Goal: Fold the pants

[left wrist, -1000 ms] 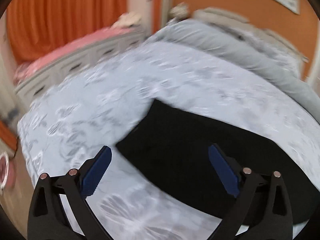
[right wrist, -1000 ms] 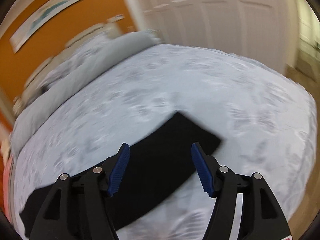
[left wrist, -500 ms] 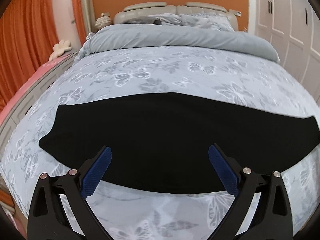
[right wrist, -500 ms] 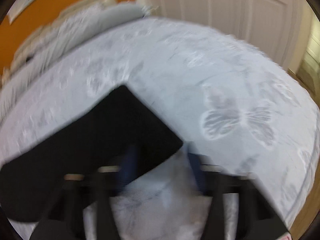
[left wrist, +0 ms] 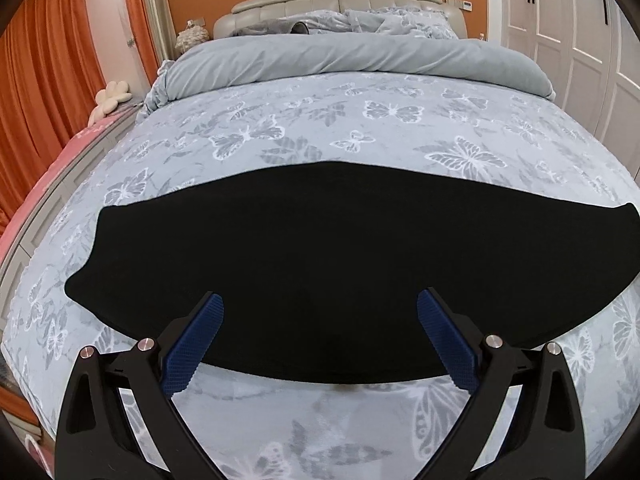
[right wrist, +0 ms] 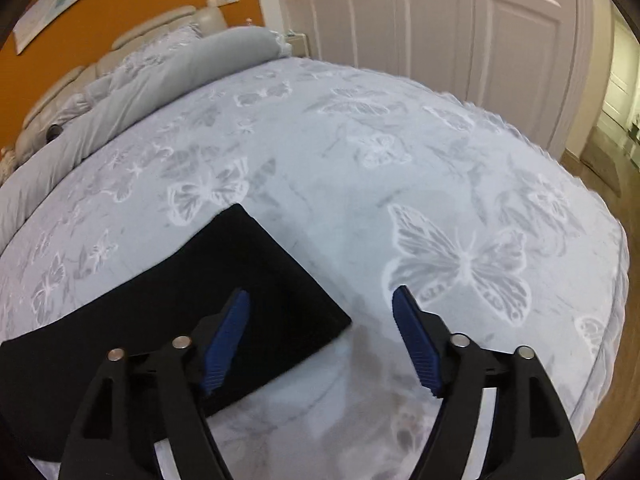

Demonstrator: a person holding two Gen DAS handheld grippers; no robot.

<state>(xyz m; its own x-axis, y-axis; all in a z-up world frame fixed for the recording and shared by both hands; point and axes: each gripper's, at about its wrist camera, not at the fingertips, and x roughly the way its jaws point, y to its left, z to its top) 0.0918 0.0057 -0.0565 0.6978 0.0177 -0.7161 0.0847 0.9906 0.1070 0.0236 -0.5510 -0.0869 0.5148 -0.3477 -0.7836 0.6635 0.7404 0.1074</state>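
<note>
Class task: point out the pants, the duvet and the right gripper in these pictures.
pants [left wrist: 320,248]: left wrist view, middle of the black cloth.
duvet [left wrist: 360,54]: left wrist view, grey folded roll.
right gripper [right wrist: 320,300]: right wrist view, between its fingertips.

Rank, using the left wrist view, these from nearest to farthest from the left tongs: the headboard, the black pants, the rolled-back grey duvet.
1. black pants: spread across the bed just ahead of the open left tongs.
2. grey duvet: rolled back across the bed's far part.
3. headboard: against the orange wall, behind the duvet.
</note>
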